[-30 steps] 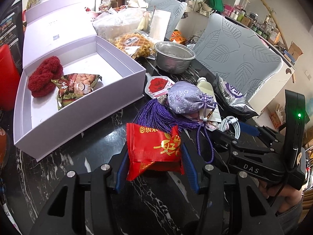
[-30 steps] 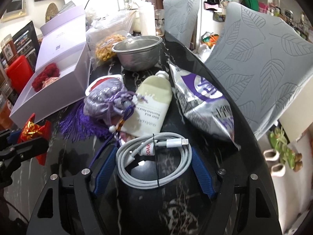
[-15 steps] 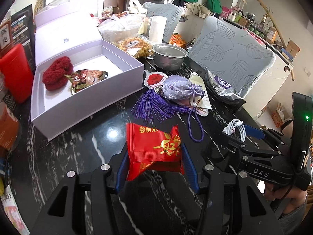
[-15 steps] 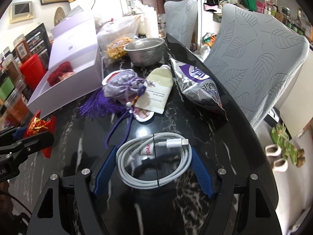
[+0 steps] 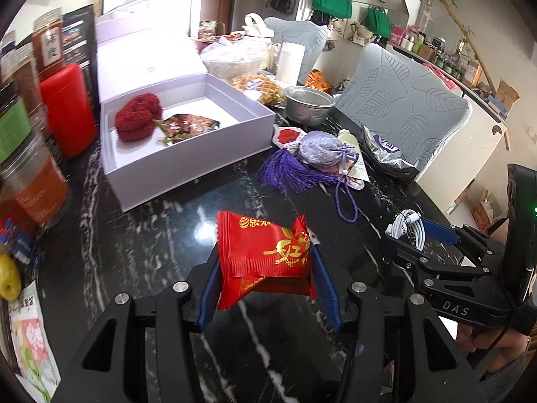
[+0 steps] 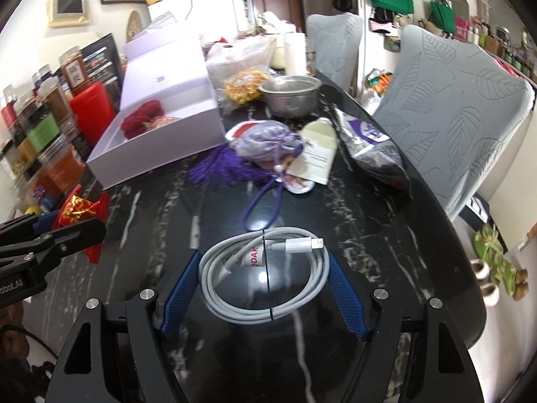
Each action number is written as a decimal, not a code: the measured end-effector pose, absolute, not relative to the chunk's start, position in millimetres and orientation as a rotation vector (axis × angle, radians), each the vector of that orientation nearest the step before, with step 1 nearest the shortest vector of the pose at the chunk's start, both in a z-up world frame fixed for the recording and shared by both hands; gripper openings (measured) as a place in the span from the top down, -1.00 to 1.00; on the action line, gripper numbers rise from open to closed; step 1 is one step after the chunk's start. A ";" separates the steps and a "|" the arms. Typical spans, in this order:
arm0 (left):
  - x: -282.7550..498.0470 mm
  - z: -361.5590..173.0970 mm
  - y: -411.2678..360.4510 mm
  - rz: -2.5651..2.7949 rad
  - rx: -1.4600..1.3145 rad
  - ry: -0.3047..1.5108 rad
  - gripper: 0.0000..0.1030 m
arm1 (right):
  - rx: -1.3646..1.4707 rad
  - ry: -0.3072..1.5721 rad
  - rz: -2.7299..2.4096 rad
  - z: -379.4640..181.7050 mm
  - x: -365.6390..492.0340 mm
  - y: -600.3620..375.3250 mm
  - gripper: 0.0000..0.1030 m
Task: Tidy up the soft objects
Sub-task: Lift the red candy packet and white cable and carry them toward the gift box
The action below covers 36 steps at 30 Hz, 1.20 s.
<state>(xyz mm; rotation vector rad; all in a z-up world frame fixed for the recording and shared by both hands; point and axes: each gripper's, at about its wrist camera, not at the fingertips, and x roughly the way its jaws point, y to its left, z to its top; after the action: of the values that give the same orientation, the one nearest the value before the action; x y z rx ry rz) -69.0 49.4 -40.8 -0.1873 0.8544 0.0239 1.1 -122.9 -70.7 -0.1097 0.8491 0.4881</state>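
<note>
My left gripper [image 5: 265, 265] is shut on a red snack packet [image 5: 263, 252], held above the black marble table [image 5: 134, 235]. My right gripper [image 6: 265, 268] is shut on a coiled white cable [image 6: 265, 275]; it also shows at the right of the left wrist view [image 5: 407, 230]. The open white box [image 5: 188, 161] far left holds a red woolly item [image 5: 137, 121] and a snack bag [image 5: 188, 126]. A lilac pouch [image 5: 322, 151] with purple tassel [image 5: 285, 173] lies mid-table, also in the right wrist view [image 6: 268, 141].
A cream sachet [image 6: 319, 154], a purple foil bag [image 6: 372, 147] and a metal bowl [image 6: 290, 95] lie beyond the pouch. Jars [image 5: 30, 154] and a red container [image 5: 67, 107] stand at the left. Grey chairs [image 6: 453, 110] line the right table edge.
Both grippers have drawn back and risen from the table with their loads; the box, pouch and bowl now look farther away.
</note>
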 end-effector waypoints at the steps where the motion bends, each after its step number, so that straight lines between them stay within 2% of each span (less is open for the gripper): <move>1: -72.6 -40.4 51.4 0.030 -0.191 0.852 0.02 | -0.112 0.846 0.495 -70.0 -1.1 -120.5 -0.46; 20: -132.2 -31.5 96.7 0.209 -0.258 0.800 0.02 | -0.173 0.810 0.707 -63.9 -45.2 -59.6 -0.46; 36: -134.5 -15.6 125.5 0.266 -0.266 0.746 0.02 | -0.210 0.787 0.815 -52.5 -56.6 -20.5 -0.46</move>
<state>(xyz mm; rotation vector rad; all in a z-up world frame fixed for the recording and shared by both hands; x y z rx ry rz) -134.5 125.5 -15.6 -0.2657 0.7458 0.2663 -56.6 -20.5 -52.5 -0.2096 0.7867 0.8148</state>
